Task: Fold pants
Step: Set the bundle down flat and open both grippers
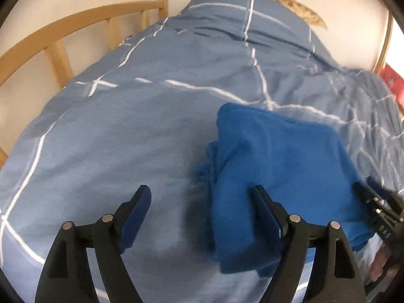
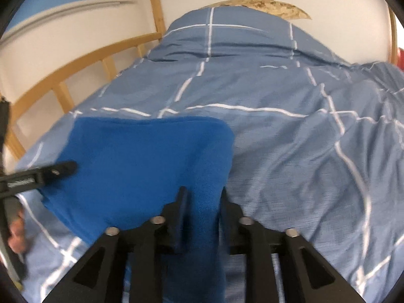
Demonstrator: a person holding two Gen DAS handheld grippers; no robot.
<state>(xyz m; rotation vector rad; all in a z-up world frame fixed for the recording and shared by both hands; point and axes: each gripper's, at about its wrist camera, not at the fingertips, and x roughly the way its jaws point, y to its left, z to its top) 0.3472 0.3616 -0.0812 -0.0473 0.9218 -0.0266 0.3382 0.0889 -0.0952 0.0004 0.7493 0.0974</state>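
Pants folded on duvet; right tongs clamp near edge; left tongs spread wide alongside.

We see a bed covered by a blue duvet with white grid lines, its pillow at the far end, a wooden slatted rail along pale walls, and perhaps red furniture at right

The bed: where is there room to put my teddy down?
Free: the duvet between the folded blue pants and the wooden rail, and the stretch up to the pillow. Crowded: around the pants, where the right gripper is shut on them and the left gripper is open.
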